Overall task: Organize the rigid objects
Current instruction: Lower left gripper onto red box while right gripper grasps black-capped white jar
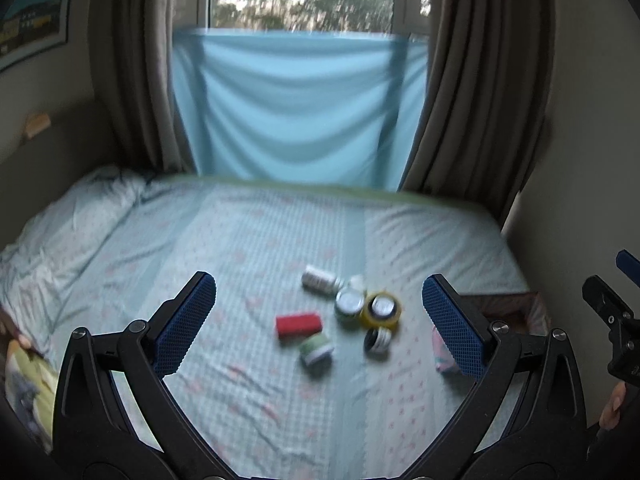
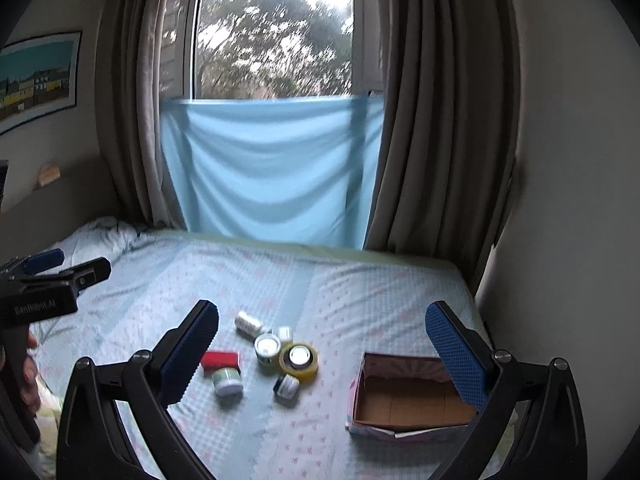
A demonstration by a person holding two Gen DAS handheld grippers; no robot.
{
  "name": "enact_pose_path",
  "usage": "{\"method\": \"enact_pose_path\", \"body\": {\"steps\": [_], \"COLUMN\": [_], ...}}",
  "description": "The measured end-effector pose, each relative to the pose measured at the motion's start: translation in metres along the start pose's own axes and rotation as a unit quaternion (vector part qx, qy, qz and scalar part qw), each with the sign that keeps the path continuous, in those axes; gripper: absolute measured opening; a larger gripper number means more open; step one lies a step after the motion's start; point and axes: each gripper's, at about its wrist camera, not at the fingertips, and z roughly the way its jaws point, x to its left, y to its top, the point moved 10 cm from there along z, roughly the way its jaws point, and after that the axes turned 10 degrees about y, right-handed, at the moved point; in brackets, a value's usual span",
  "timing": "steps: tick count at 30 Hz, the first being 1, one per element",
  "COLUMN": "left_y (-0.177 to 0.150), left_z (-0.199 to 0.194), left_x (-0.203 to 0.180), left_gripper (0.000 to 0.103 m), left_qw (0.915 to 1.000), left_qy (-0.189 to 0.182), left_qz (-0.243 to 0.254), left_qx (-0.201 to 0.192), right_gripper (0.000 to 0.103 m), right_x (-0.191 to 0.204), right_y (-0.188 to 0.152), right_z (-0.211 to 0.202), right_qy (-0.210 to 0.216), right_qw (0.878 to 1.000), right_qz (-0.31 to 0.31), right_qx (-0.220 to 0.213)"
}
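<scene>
Both grippers raised over the bed, nothing picked up yet.

The left gripper [image 1: 319, 312] and right gripper [image 2: 322, 344] hang spread wide and empty. From the right wrist view, a red block [image 2: 219, 359], small jars [image 2: 267, 347] and a yellow tape roll [image 2: 299, 358] cluster at 12 o'clock; the open cardboard box [image 2: 408, 400] sits at 2 o'clock. Judged an approach step: next, descend and close on one item.

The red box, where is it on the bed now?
In the right wrist view the red box lies on the bed at the left edge of the cluster, just behind the green-and-white jar and left of the yellow tape roll.
</scene>
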Motion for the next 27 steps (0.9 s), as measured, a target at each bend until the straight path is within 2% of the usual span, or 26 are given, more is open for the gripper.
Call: {"method": "enact_pose_path", "body": {"steps": [3, 5, 8, 12, 15, 19, 22, 27], "left_y": [-0.019, -0.026, -0.034, -0.039, -0.047, -0.058, -0.068, -0.098], "left_z": [0.027, 0.042, 0.072, 0.115, 0.157, 0.212, 0.256, 0.326], "left_x": [0.000, -0.002, 0.000, 0.001, 0.000, -0.002, -0.005, -0.011], "left_gripper": [0.102, 0.102, 0.102, 0.102, 0.102, 0.102, 0.102, 0.099], "left_qw": [0.9991, 0.9979, 0.9942, 0.9889, 0.9814, 0.9650, 0.9482, 0.9116], "left_qy": [0.003, 0.004, 0.004, -0.022, -0.053, -0.096, -0.123, -0.156], "left_qz": [0.012, 0.042, 0.080, 0.106, 0.127, 0.174, 0.222, 0.304], "left_qx": [0.039, 0.050, 0.072, 0.102, 0.134, 0.172, 0.192, 0.229], "right_gripper": [0.103, 0.103, 0.103, 0.103, 0.103, 0.103, 0.103, 0.103], "right_x": [-0.004, -0.005, -0.006, -0.005, -0.004, -0.005, -0.002, 0.004], "right_y": [-0.021, -0.033, -0.047, -0.067, -0.081, -0.102, -0.117, -0.140], "right_z": [0.028, 0.047, 0.068, 0.101, 0.126, 0.163, 0.192, 0.243], "right_qy": [0.024, 0.040, 0.042, 0.038, 0.028, 0.014, 0.005, 0.000], "right_qw": [0.999, 0.998, 0.995, 0.989, 0.984, 0.972, 0.960, 0.941], "right_qz": [0.008, 0.020, 0.034, 0.058, 0.073, 0.118, 0.163, 0.213], "right_qx": [0.033, 0.055, 0.082, 0.129, 0.162, 0.204, 0.228, 0.261]}}
